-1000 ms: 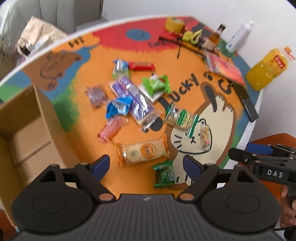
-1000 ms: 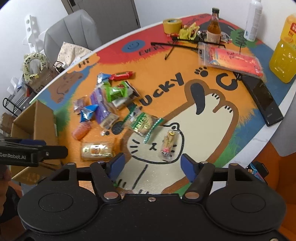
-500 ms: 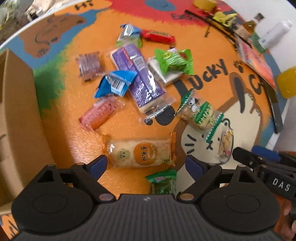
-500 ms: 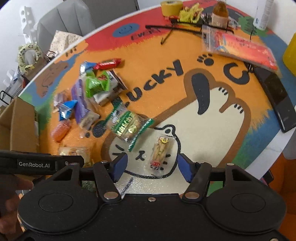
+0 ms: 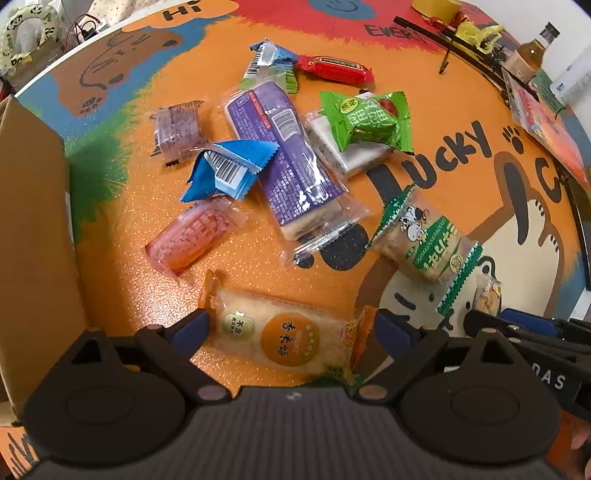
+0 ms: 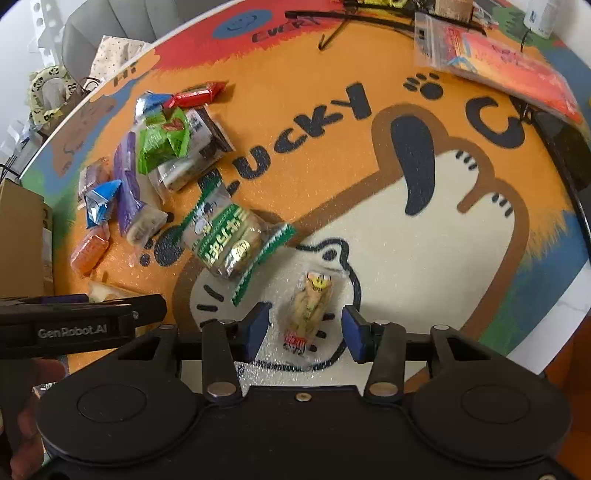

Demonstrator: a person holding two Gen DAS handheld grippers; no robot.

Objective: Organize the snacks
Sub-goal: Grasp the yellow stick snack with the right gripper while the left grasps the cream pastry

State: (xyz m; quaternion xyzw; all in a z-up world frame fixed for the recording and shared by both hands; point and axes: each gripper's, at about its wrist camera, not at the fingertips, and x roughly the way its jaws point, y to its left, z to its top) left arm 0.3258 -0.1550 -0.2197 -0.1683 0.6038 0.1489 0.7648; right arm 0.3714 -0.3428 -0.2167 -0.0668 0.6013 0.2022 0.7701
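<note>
desk [image 6: 424, 236]: round, painted orange with cartoon cat, "LUCKY" lettering
red flat packet [image 6: 502, 70]: in clear bag, far right of desk
black flat device [image 6: 565, 147]: at right rim, just beside red packet
amber bottle [image 5: 532, 55]: upright, far edge
yellow tape roll [image 5: 436, 4]: far edge, partly cut off
grey chair [image 6: 107, 26]: behind desk, patterned cloth on it

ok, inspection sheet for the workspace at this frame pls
Surface: round table with orange cartoon cat mat.
Job's things: rice cracker pack, small clear snack, green-white pack, purple bar, cardboard box.
Clutter: bottle, tape roll, red pouch.
Grippers: left claw open, straddling the cracker pack; right claw closing around the clear snack, pads not touching.
Cables: nothing seen.
Surroundings: grey chair.
</note>
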